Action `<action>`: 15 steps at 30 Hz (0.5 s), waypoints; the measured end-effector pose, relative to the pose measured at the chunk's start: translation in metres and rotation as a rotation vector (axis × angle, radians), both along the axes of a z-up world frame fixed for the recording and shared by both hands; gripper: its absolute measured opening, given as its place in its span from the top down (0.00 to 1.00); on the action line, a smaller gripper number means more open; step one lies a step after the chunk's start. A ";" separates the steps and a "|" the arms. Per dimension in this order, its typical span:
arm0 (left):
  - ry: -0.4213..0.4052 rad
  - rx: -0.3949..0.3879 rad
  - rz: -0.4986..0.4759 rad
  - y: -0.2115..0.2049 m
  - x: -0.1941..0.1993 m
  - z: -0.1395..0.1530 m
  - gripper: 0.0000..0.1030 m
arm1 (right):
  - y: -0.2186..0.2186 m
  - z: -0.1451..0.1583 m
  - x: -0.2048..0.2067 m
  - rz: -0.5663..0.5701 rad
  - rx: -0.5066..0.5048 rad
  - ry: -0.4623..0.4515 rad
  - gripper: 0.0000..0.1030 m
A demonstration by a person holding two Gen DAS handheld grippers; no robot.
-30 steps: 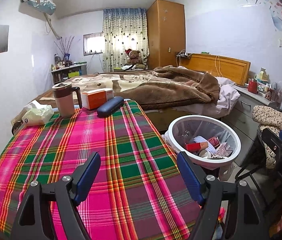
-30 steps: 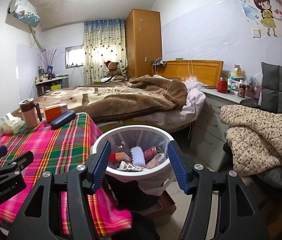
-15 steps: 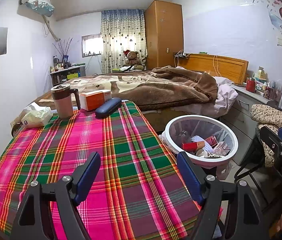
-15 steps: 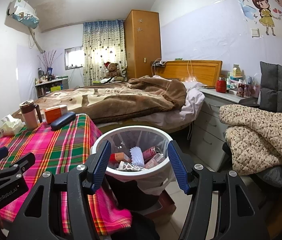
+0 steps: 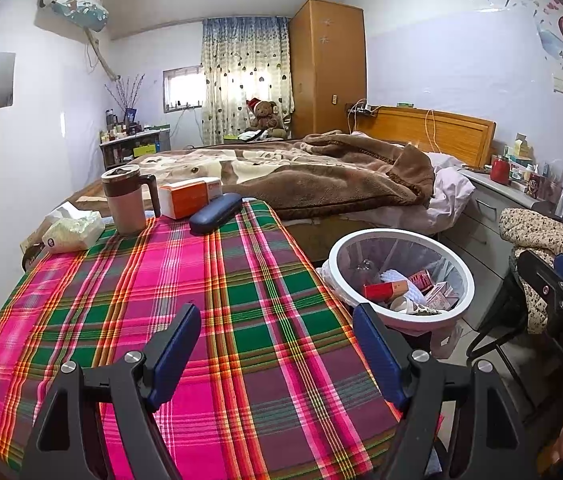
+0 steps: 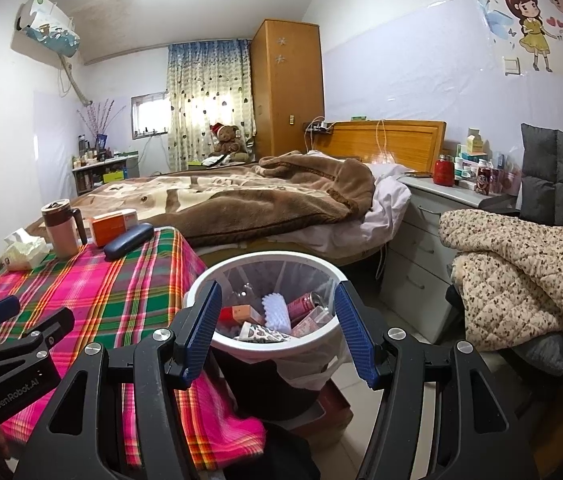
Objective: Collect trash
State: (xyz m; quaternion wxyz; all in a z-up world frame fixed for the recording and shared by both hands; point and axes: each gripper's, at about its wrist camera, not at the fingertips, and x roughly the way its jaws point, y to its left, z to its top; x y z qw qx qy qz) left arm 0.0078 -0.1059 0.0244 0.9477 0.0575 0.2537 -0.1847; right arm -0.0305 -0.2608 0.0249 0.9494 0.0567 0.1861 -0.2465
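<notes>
Trash sits in the round white bin with the clear bag liner (image 6: 267, 344), which stands on the floor just beside the worktop with the pink and green checked cloth (image 5: 209, 312). Inside the bin I can see a small red box (image 6: 241, 313), a white bumpy thing (image 6: 275, 312), a pink can (image 6: 305, 305) and some spotted paper (image 6: 265, 334).

My left claw (image 5: 277, 350) hangs over the near part of the cloth. Its blue pads are wide apart and nothing is between them. My right claw (image 6: 277, 338) hangs in front of the bin. It is open too, and it holds nothing.

At the far end of the worktop stand a pink and brown mug with a handle (image 5: 127, 204), an orange and white box (image 5: 187, 197), a long dark blue case (image 5: 215, 213) and a soft pack of tissues (image 5: 73, 230). The case lies just beside the box. Behind the worktop is a bed with a fluffy brown blanket (image 5: 321, 176).
</notes>
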 end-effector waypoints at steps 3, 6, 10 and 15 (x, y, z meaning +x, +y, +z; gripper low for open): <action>-0.001 0.000 0.000 -0.001 -0.001 0.000 0.24 | 0.000 0.000 0.000 0.001 0.001 0.001 0.41; -0.003 -0.001 0.002 0.000 0.000 0.000 0.24 | 0.000 0.000 0.000 0.001 0.000 0.002 0.41; -0.002 -0.001 0.001 0.000 -0.001 0.000 0.24 | 0.001 0.000 0.000 0.001 0.001 0.000 0.41; -0.003 -0.002 0.002 0.000 -0.001 0.000 0.24 | 0.001 0.000 0.000 0.001 0.001 0.000 0.41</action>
